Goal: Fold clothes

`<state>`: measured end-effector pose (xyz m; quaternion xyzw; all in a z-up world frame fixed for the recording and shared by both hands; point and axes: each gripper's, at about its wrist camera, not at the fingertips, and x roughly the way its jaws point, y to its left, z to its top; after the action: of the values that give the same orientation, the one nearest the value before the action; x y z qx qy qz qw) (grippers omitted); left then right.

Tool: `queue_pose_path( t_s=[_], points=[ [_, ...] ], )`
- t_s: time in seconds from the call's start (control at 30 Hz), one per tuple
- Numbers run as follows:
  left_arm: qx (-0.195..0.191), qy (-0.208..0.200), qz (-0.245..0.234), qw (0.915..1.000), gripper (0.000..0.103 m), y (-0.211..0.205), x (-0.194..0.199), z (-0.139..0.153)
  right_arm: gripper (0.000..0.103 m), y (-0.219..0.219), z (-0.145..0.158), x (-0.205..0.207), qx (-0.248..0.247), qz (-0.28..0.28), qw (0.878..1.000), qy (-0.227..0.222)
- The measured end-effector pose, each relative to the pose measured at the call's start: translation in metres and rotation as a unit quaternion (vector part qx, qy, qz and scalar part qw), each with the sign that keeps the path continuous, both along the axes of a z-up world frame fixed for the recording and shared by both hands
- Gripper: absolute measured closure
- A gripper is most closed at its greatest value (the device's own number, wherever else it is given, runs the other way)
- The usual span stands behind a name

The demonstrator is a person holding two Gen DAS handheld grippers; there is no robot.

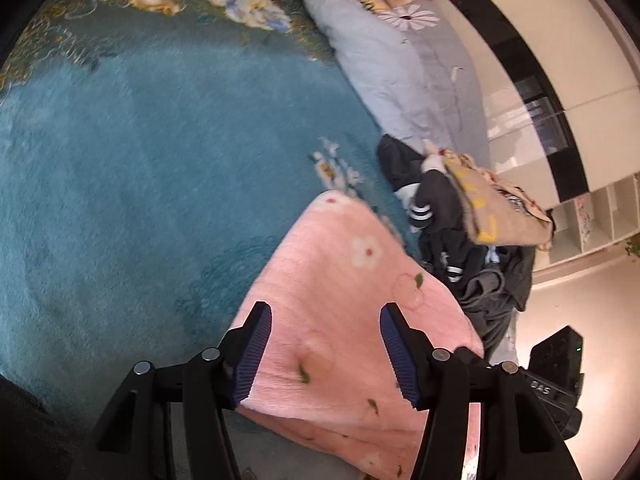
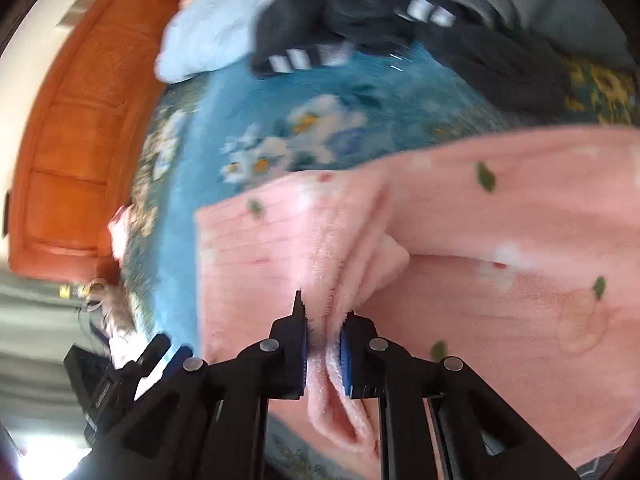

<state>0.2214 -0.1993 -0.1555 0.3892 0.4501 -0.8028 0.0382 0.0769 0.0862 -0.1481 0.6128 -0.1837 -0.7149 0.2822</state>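
The pink fleece garment (image 1: pixel 340 320), printed with white blossoms and small green leaves, lies on a blue floral blanket (image 1: pixel 140 180) that covers the bed. In the left wrist view it fills the lower middle, running from about 6 o'clock up toward the centre, with one corner pointing to 12 o'clock.

The left gripper (image 1: pixel 326 354) hangs over this garment with its two blue-padded fingers (image 1: pixel 254 356) spread well apart. The pink cloth shows in the gap between them, and neither pad presses on it.

The right gripper (image 2: pixel 324 336) has its fingers (image 2: pixel 347 354) drawn close together, pinching a raised fold of the pink fleece garment (image 2: pixel 500 220). The cloth bunches up between the pads and puckers into a ridge running toward 1 o'clock from the grip. In this view the garment spreads from the centre out to 3 o'clock and down to 5 o'clock.

A heap of dark clothes (image 1: pixel 452 216) with white-striped cuffs lies at 3 o'clock of the garment in the left wrist view, with a beige printed piece (image 1: pixel 504 208) on top. A pale blue quilt (image 1: pixel 392 80) sits at 1 o'clock. An orange wooden headboard (image 2: pixel 76 152) stands at 9 o'clock in the right wrist view.
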Motion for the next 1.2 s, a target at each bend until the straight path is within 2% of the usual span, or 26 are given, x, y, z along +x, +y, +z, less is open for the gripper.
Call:
queue_pose_path(
  t_s=[0.07,0.13,0.2,0.27,0.37,0.43,0.53,0.6,0.7,0.77,0.8,0.87,0.93,1.03,1.1,1.2],
  points=[
    [0.007,0.031,-0.036,0.9988,0.041,0.012,-0.009,0.007,0.090,-0.005,0.039,0.011,-0.034,0.059,0.996,0.054],
    [0.015,0.042,-0.071,0.9965,0.041,0.024,-0.017,0.010,0.090,0.008,0.063,0.016,-0.046,0.065,0.993,0.082],
    [0.003,0.021,-0.098,0.9949,0.041,0.039,-0.026,0.004,0.090,0.027,0.074,0.017,-0.041,0.054,0.993,0.098],
    [-0.004,-0.025,-0.124,0.9919,0.041,0.051,-0.036,-0.013,0.090,0.050,0.062,0.010,-0.005,0.022,0.996,0.088],
    [0.018,-0.099,-0.144,0.9846,0.042,0.059,-0.039,-0.042,0.090,0.078,0.009,0.003,0.053,-0.025,0.998,0.013],
    [0.027,-0.106,-0.137,0.9845,0.042,0.056,-0.033,-0.045,0.090,0.092,-0.026,0.004,0.078,-0.052,0.995,-0.038],
    [0.046,-0.101,-0.116,0.9870,0.042,0.048,-0.026,-0.046,0.090,0.108,-0.052,0.008,0.053,-0.105,0.990,-0.084],
    [0.061,-0.104,-0.106,0.9870,0.042,0.044,-0.026,-0.052,0.089,0.114,-0.053,0.005,0.036,-0.122,0.988,-0.088],
    [0.067,-0.114,-0.103,0.9859,0.042,0.044,-0.030,-0.060,0.085,0.115,-0.047,-0.002,0.051,-0.120,0.989,-0.072],
    [0.059,-0.119,-0.110,0.9850,0.042,0.047,-0.034,-0.061,0.074,0.113,-0.052,-0.004,0.071,-0.113,0.987,-0.084],
    [0.056,-0.119,-0.113,0.9848,0.042,0.049,-0.035,-0.060,0.065,0.112,-0.054,-0.004,0.081,-0.111,0.986,-0.093],
    [0.058,-0.106,-0.118,0.9856,0.042,0.050,-0.034,-0.054,0.062,0.123,-0.048,-0.003,0.070,-0.116,0.987,-0.090],
    [0.047,-0.083,-0.137,0.9860,0.042,0.062,-0.038,-0.040,0.053,0.144,-0.033,-0.002,0.060,-0.127,0.988,-0.067],
    [0.024,-0.046,-0.171,0.9839,0.041,0.085,-0.045,-0.018,0.050,0.190,-0.010,0.001,0.067,-0.155,0.985,-0.037],
    [0.000,-0.053,-0.207,0.9770,0.041,0.108,-0.056,-0.017,0.050,0.231,0.003,0.012,0.077,-0.196,0.977,-0.031],
    [-0.050,-0.122,-0.262,0.9559,0.041,0.143,-0.069,-0.042,0.050,0.289,0.009,0.037,0.071,-0.262,0.961,-0.045]
  ],
)
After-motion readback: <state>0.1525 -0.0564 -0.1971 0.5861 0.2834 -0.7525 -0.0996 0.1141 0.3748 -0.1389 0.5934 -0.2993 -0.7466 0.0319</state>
